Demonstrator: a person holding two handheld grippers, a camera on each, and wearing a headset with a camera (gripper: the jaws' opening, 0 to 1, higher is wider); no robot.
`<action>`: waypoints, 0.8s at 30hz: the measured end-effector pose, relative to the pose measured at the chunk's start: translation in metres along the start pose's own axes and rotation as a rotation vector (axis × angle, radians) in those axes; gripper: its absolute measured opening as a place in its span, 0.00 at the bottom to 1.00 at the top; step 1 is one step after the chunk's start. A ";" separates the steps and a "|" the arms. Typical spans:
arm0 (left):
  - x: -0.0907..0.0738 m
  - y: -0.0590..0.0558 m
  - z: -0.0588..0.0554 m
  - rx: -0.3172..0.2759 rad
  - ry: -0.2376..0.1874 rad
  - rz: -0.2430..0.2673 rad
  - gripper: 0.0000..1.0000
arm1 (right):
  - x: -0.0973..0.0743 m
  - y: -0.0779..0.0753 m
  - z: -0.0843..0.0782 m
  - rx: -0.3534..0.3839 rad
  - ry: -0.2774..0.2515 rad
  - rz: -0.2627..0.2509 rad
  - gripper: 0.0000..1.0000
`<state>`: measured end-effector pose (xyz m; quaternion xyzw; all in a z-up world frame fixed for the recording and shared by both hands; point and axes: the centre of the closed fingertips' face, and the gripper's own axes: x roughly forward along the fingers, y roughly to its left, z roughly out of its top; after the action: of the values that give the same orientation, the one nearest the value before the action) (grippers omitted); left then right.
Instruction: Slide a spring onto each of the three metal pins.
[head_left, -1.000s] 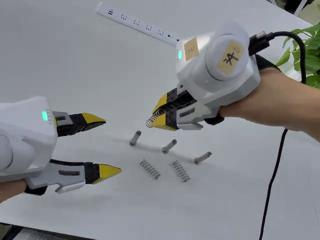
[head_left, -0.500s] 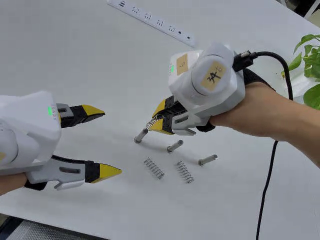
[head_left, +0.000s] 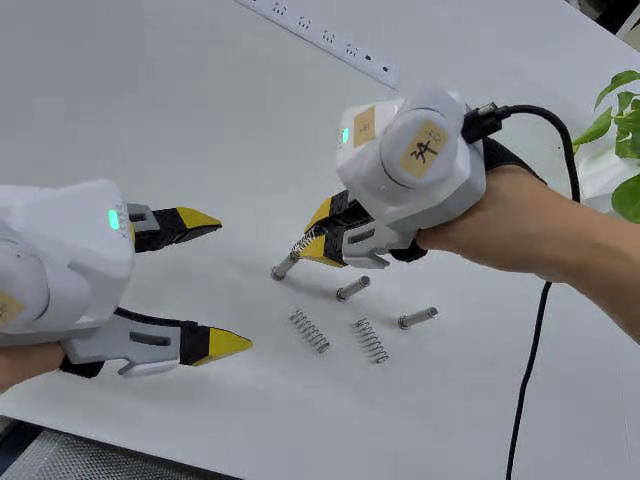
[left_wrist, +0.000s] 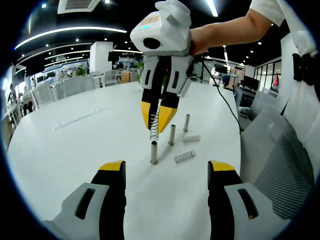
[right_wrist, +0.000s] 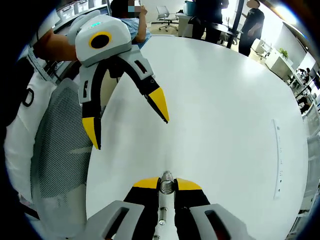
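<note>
No text readable. On right gripper (head_left: 312, 245), tan sticker (head_left: 425, 150) on round cap carries dark handwritten marks, illegible; second tan sticker (head_left: 364, 126) beside green light (head_left: 346, 135) carries fainter scribble, equally illegible

My head view looks down from above and behind onto the white table (head_left: 150, 120), close in, with the power strip (head_left: 330, 40) at the far edge. My left gripper view sits low near the tabletop and faces level across it at the right gripper (left_wrist: 159, 117), close ahead, with a spring (left_wrist: 154, 127) pinched in it. My right gripper view tilts down across the table, toward the left gripper (right_wrist: 130, 131). The head and left gripper views share the pins (left_wrist: 154, 152) and loose springs (left_wrist: 185, 157).
</note>
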<state>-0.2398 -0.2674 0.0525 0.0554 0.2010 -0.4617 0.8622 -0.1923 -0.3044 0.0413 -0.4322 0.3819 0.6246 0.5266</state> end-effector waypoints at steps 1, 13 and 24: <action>0.000 0.000 0.000 -0.001 -0.001 0.000 0.65 | 0.000 0.000 0.000 0.000 0.000 -0.001 0.07; 0.001 0.001 -0.001 -0.007 -0.003 -0.003 0.65 | 0.003 0.000 -0.001 0.015 -0.005 0.008 0.07; 0.003 0.000 -0.002 -0.009 -0.002 -0.010 0.65 | 0.007 0.000 -0.002 0.022 -0.006 0.014 0.07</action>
<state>-0.2389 -0.2692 0.0496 0.0502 0.2024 -0.4652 0.8603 -0.1926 -0.3042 0.0342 -0.4218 0.3903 0.6252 0.5281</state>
